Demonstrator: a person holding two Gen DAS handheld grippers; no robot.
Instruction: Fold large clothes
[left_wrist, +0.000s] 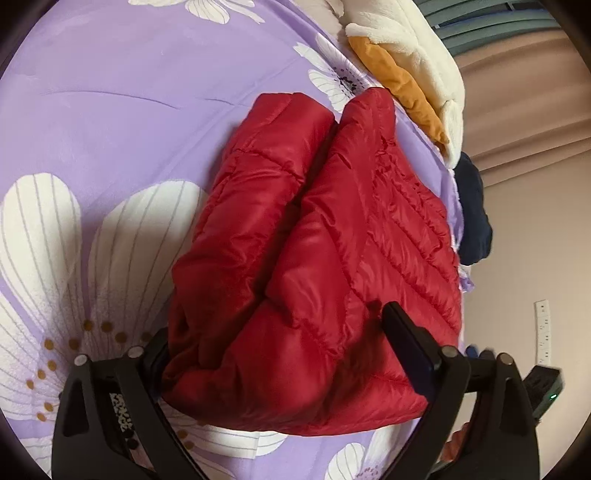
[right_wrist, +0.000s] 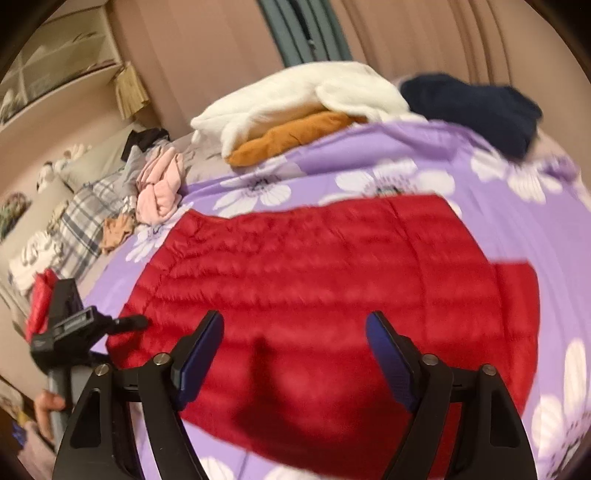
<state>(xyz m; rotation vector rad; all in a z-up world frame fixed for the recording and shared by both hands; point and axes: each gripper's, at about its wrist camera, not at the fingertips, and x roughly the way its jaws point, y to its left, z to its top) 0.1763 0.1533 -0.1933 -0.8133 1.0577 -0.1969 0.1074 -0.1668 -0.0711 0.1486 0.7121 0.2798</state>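
- While the red puffer jacket (left_wrist: 314, 258) lies part-folded on the bed (left_wrist: 110, 110), we keep both jaws open, gripping nothing.
- Next, we judge: regrip an edge, fold again.

- purple bedspread (right_wrist: 480, 229) with big white flowers, covers the bed
- white fleece (right_wrist: 295, 92) piled on an orange garment (right_wrist: 295, 134) at the far edge
- navy garment (right_wrist: 480, 107) right beside them
- pink clothes (right_wrist: 160, 184) and a plaid blanket (right_wrist: 81, 218) off to the side
- shelf unit (right_wrist: 55, 55) against the wall
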